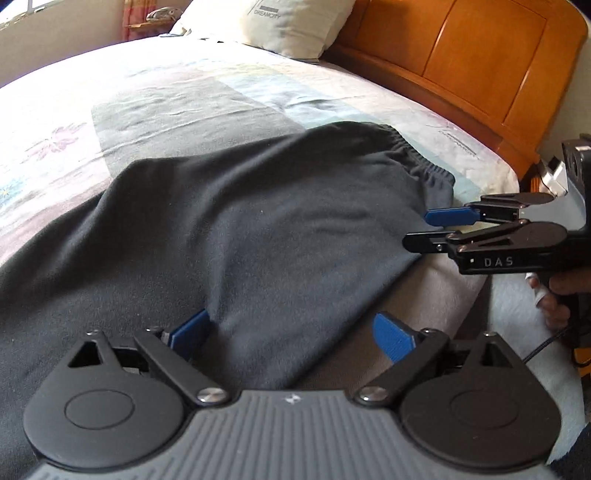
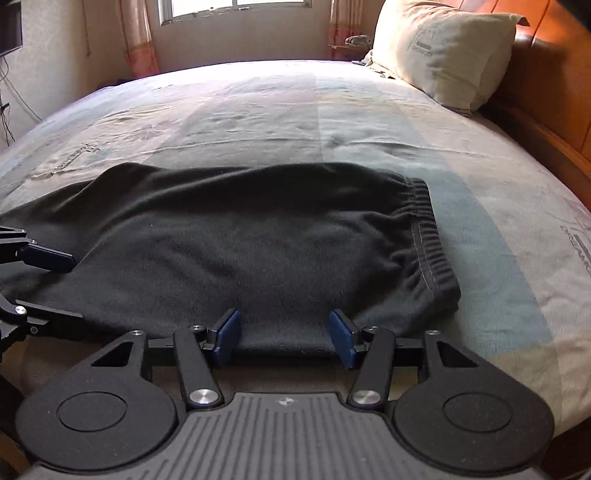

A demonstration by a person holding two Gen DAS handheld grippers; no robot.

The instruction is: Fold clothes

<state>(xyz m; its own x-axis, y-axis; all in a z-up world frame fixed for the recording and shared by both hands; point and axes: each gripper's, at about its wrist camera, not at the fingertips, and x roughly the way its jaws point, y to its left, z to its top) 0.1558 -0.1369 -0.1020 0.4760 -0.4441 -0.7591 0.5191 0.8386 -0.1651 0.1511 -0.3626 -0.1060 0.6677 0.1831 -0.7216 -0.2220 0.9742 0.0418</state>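
Note:
Black sweatpants (image 1: 236, 229) lie spread on the bed, elastic waistband (image 1: 417, 162) toward the headboard; they also fill the right wrist view (image 2: 258, 240), waistband (image 2: 428, 229) at right. My left gripper (image 1: 291, 332) is open, its blue fingers straddling the near edge of the cloth. My right gripper (image 2: 284, 336) is open, its fingers either side of the near hem; it shows in the left wrist view (image 1: 424, 230) at the pants' right edge near the waistband. The left gripper shows at the left edge of the right wrist view (image 2: 48, 284).
The bed (image 2: 332, 122) has a pale patterned sheet. A pillow (image 2: 447, 51) leans on the orange wooden headboard (image 1: 480, 62). A window (image 2: 236, 7) and curtains are beyond the far side. A white cloth (image 1: 517, 317) lies at the near right.

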